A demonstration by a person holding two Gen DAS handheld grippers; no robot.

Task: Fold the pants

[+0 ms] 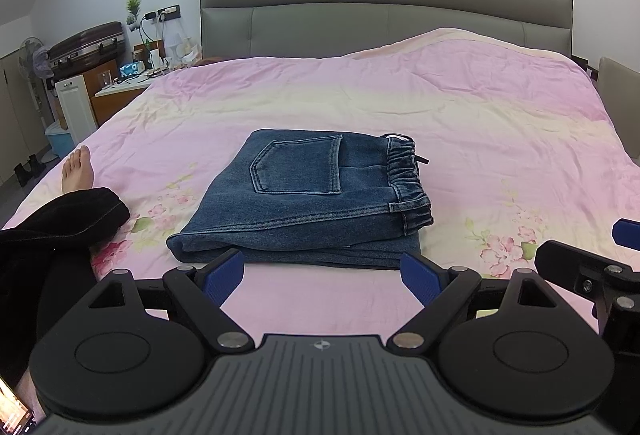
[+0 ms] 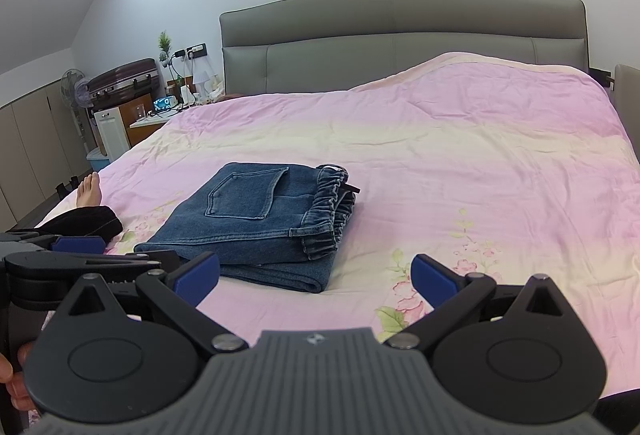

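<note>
A pair of blue denim pants (image 1: 304, 199) lies folded into a compact rectangle on the pink bedspread (image 1: 460, 115), back pocket up and elastic waistband to the right. My left gripper (image 1: 322, 277) is open and empty, just in front of the pants' near edge. My right gripper (image 2: 316, 277) is open and empty, in front of the pants (image 2: 256, 219) and a little to their right. The right gripper also shows at the right edge of the left wrist view (image 1: 624, 235). The left gripper shows at the left of the right wrist view (image 2: 78, 245).
A person's leg in black trousers (image 1: 60, 223) with a bare foot (image 1: 78, 171) rests on the bed at left. A grey headboard (image 1: 384, 11) stands at the back. A nightstand with clutter (image 1: 132, 83), a suitcase (image 1: 86, 43) and a fan (image 1: 32, 51) stand beyond the bed's left side.
</note>
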